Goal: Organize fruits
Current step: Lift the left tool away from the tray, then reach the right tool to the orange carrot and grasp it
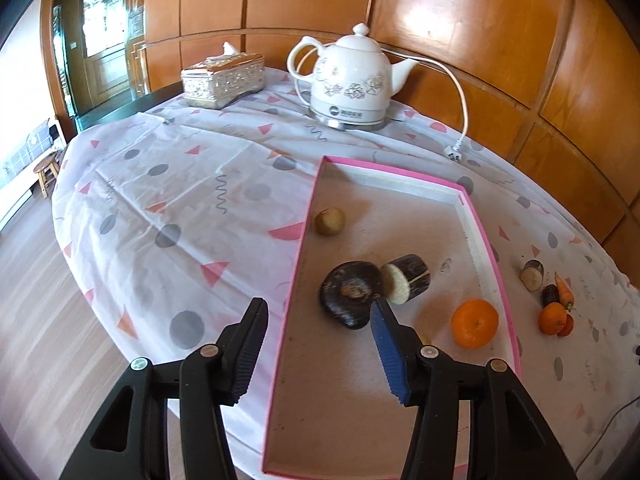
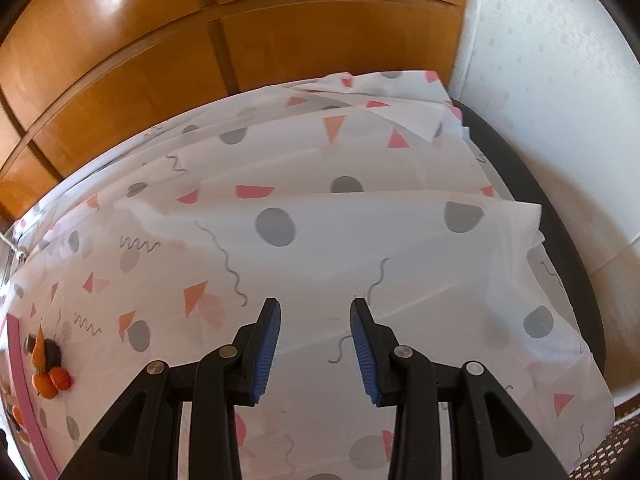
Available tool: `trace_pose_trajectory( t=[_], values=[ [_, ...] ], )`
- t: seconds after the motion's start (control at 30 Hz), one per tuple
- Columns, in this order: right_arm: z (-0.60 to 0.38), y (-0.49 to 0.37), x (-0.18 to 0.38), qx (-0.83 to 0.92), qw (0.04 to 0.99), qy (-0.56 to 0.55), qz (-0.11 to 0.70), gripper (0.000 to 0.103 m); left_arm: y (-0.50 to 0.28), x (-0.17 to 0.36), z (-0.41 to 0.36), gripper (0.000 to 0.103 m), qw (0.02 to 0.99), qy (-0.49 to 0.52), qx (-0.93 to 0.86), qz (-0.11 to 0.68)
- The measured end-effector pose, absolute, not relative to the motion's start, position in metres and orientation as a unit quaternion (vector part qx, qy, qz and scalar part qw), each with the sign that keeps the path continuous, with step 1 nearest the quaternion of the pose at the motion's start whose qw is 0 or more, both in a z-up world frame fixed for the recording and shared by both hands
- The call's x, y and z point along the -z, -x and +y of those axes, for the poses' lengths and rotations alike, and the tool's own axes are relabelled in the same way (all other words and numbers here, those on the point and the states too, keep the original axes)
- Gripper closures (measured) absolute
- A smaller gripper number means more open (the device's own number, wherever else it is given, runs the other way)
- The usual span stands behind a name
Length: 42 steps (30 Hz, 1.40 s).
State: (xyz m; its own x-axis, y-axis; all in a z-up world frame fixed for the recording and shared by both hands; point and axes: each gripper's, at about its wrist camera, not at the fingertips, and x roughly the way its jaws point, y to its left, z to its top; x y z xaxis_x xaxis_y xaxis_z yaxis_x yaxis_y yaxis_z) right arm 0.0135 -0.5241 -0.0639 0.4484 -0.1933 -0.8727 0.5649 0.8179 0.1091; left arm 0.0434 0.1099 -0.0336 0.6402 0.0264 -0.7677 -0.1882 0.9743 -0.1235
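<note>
Left gripper [image 1: 318,308] sits at the bottom of the left wrist view, jaws released with nothing between them, straddling the near-left rim of the pink-edged tray [image 1: 486,236]. The tray lies on the surface under a patterned tablecloth [image 1: 168,184], centre to lower right of that frame.

Inside the tray: a small tan round fruit [image 1: 330,221] toward the upper left, a dark rounded piece [image 1: 350,294] in the middle touching a dark cut stub with a pale end [image 1: 406,282], and an orange [image 1: 475,323] near the right rim.

Outside the tray, right edge of the frame: another cut stub [image 1: 533,275], a carrot [image 1: 564,290], a dark piece [image 1: 550,295], a second orange [image 1: 552,319] and a small red fruit [image 1: 567,325], bunched together.

White kettle [image 1: 352,80] with its cord and a tissue box [image 1: 224,78] stand at the top of the frame, against the wood panelling.

Right gripper [image 2: 315,308] is at the bottom centre of the right wrist view, jaws apart and empty, over bare tablecloth [image 2: 320,220]. The loose fruit cluster [image 2: 50,364] and a strip of the tray rim [image 2: 24,384] show at the lower left edge.
</note>
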Motion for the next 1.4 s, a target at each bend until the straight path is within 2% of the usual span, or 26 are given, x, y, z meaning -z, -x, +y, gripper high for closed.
trace_pose_trajectory(
  t=[0.3,0.67,1.4],
  values=[
    [-0.494,-0.023,0.058,0.171,0.852,-0.162,0.468,0.067,-0.033,0.037,0.123,0.048,0.897,0.109,-0.069,0.422],
    [-0.409,-0.041,0.060,0.064,0.867,-0.076,0.488,0.067,-0.029,0.040,0.126,0.048,0.895,0.116,-0.066,0.427],
    [-0.260,-0.100,0.045,-0.084,0.873,-0.065,0.477,0.067,-0.016,0.039,0.145,0.048,0.893,0.139,-0.073,0.422]
  ],
)
